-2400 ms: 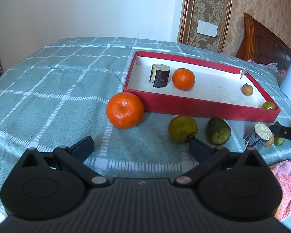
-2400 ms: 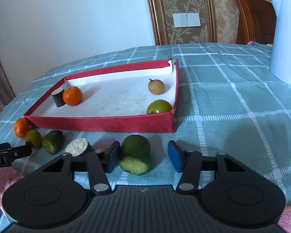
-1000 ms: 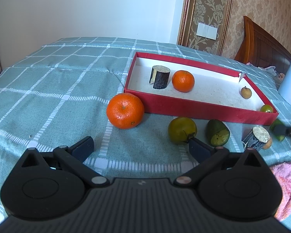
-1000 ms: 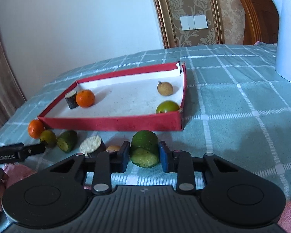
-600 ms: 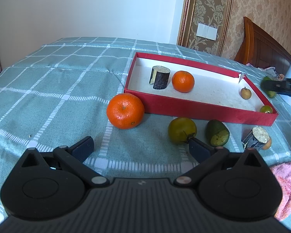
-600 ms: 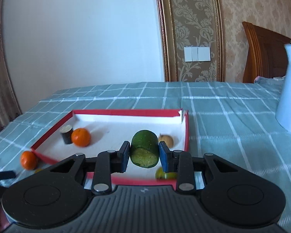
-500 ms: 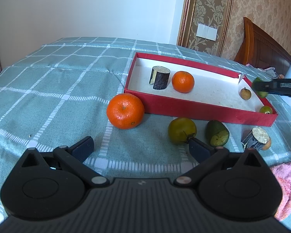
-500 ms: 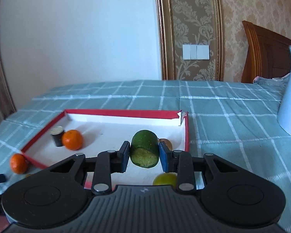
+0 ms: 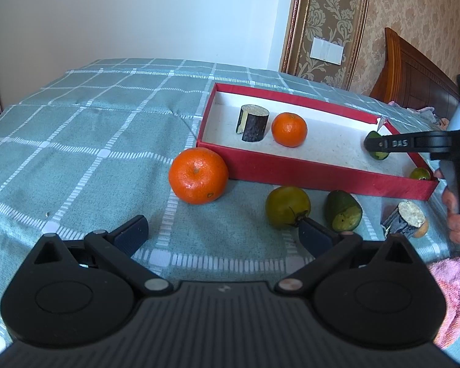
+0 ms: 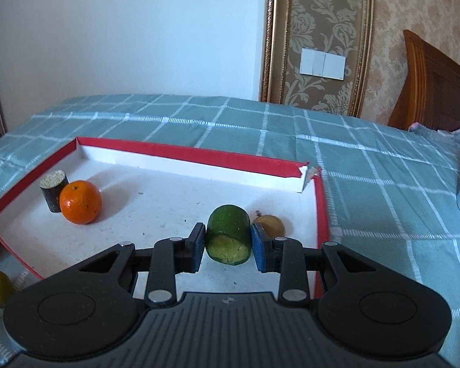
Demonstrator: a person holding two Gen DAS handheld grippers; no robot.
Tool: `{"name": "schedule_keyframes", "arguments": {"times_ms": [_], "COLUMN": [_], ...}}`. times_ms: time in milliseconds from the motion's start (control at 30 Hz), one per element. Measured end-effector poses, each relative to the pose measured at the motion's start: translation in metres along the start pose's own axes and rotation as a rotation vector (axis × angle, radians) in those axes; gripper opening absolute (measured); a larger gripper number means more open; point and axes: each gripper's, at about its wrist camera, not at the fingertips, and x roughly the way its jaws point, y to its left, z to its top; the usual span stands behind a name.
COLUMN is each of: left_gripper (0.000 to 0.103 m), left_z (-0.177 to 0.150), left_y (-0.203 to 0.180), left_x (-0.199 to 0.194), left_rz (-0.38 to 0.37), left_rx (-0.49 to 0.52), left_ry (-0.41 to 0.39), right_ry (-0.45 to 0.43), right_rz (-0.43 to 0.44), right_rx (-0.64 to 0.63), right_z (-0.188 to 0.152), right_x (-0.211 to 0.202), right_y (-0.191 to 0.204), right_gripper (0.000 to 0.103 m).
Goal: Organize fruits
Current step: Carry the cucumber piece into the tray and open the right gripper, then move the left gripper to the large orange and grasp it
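Gripping green fruit piece [image 10: 228, 234], right tongs [image 10: 228, 245] over red tray [image 10: 181, 153]; left tongs [image 9: 222, 233] agape

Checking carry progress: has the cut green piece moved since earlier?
Yes. The cut green piece went from the cloth in front of the red tray to above its floor.

A: How are the left tongs [image 9: 222, 230]?

B: Spread wide, nothing between the two dark pads, tilted down toward the bed.

A: And the right tongs [image 10: 228, 243]?

B: Nearly closed, both blue pads [image 10: 258, 248] pressing the sides of a green piece [image 10: 228, 234], cut face toward the camera. From the left wrist view, they reach in from the right edge, with the person's fingers [image 9: 454, 211] curled on the handle.
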Motion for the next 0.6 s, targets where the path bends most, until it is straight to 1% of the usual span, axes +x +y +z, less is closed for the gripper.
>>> {"name": "schedule_keyframes", "arguments": {"times_ms": [100, 233, 433, 467, 500, 533, 567, 600], "left_gripper": [0.103, 0.103, 0.103, 0.103, 0.103, 0.103, 0.103, 0.103], "left_z": [0.000, 0.000, 0.000, 0.000, 0.000, 0.000, 0.000, 0.000], "left_y": [-0.001, 0.000, 0.000, -0.001, -0.001, -0.001, -0.001, -0.001], "left_x": [0.000, 0.000, 0.000, 0.000, 0.000, 0.000, 0.000, 0.000], "left_rz": [0.001, 0.003, 0.004, 0.004, 0.004, 0.004, 0.005, 0.005], "left_rx": [0.001, 0.003, 0.005, 0.004, 0.004, 0.005, 0.006, 0.006], "left_ry": [0.000, 0.001, 0.002, 0.002, 0.002, 0.002, 0.003, 0.003], "right_ry": [0.014, 0.027, 0.015, 0.011, 0.008, -0.001, -0.013, -0.032], "right_rz": [-0.030, -0.033, -0.035, -0.029, -0.017, -0.006, -0.013, -0.029], "right_rx": [-0.027, -0.030, -0.028, -0.012, 0.002, 0.012, 0.017, 0.016], "right_z": [0.002, 0.004, 0.001, 0.001, 0.002, 0.002, 0.003, 0.002], "right_x": [0.008, 0.008, 0.006, 0.004, 0.002, -0.001, -0.005, -0.009], "right_y": [0.003, 0.004, 0.004, 0.003, 0.001, -0.001, -0.002, -0.003], "right_gripper": [0.032, 0.032, 0.032, 0.034, 0.045, 0.053, 0.071, 0.082]}}
